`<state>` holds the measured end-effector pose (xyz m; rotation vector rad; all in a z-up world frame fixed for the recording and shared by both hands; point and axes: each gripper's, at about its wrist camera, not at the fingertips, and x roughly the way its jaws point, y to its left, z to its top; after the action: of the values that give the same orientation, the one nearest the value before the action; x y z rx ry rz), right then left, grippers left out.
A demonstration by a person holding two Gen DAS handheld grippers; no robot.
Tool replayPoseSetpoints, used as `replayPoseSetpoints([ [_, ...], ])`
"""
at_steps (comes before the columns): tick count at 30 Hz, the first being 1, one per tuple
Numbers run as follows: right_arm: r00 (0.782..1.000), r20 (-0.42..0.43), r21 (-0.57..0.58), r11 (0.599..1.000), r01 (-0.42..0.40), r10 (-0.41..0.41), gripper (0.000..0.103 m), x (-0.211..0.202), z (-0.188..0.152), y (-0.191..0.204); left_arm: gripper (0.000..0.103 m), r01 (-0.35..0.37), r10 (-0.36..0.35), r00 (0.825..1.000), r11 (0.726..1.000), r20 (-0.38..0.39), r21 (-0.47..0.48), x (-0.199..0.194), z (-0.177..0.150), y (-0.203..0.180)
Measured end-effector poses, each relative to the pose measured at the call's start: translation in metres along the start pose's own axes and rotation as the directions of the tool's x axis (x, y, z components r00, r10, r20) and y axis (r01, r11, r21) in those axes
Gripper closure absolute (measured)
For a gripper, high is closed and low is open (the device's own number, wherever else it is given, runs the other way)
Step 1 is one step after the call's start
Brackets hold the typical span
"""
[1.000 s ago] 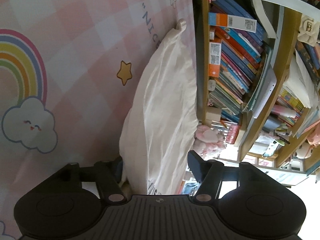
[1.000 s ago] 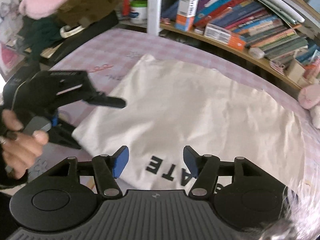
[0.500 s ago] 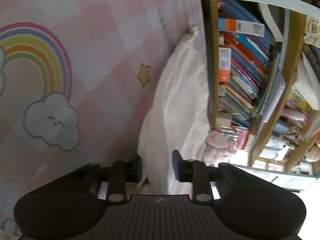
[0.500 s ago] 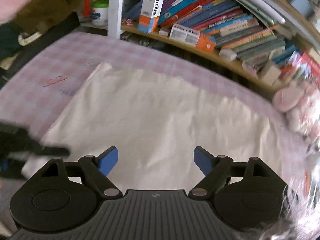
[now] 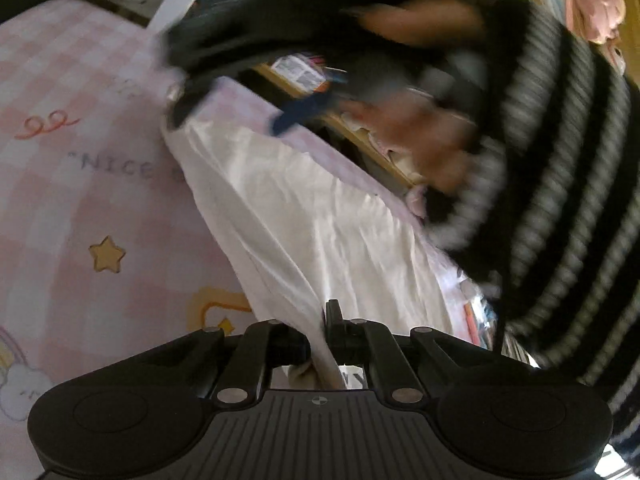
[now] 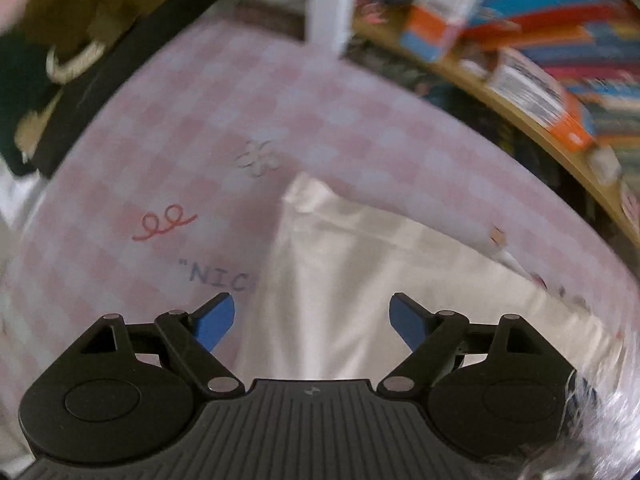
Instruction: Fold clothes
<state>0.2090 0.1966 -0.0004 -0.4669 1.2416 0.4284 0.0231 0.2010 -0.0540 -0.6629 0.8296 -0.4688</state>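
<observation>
The left gripper (image 5: 318, 338) is clamped on the near edge of the white garment (image 5: 304, 224), fabric pinched between both fingers. The garment lies flat on the pink checked sheet (image 6: 224, 104). The right gripper (image 6: 312, 320) hovers spread wide above the garment, not touching it.

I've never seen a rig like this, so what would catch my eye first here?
Probably the white T-shirt spread across the pink checked sheet, one edge pinched in the left hand-held gripper. The right hand-held gripper, with blue pads, hangs open above the shirt's far corner, near the crowded bookshelf.
</observation>
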Motion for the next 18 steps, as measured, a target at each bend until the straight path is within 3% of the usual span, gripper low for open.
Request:
replayPoseSetpoints([
  [7, 0.986, -0.094, -0.164, 0.979, 0.123, -0.139, 0.025, 0.045, 0.013, 0.041, 0.097, 0.005, -0.005, 1.0, 1.0, 0.001, 0.027, 0.001, 0.004, -0.002],
  [9, 0.981, -0.113, -0.163, 0.977, 0.14, -0.159, 0.037, 0.053, 0.01, 0.039, 0.097, 0.005, -0.005, 1.0, 0.999, 0.002, 0.038, 0.0, 0.004, -0.003],
  [11, 0.981, -0.127, -0.13, 0.983, 0.133, -0.15, 0.079, 0.056, 0.005, 0.029, 0.097, 0.006, -0.006, 1.0, 0.999, 0.002, 0.052, -0.002, 0.004, -0.005],
  [13, 0.986, -0.119, -0.086, 0.99, 0.108, -0.117, 0.094, 0.051, 0.0, 0.014, 0.098, 0.01, -0.01, 1.0, 0.997, 0.007, 0.073, -0.004, 0.005, -0.01],
  [18, 1.0, -0.001, -0.003, 1.0, 0.003, -0.003, 0.096, 0.006, -0.018, -0.035, 0.098, 0.05, -0.052, 0.999, 0.988, 0.013, 0.146, -0.006, 0.011, -0.034],
])
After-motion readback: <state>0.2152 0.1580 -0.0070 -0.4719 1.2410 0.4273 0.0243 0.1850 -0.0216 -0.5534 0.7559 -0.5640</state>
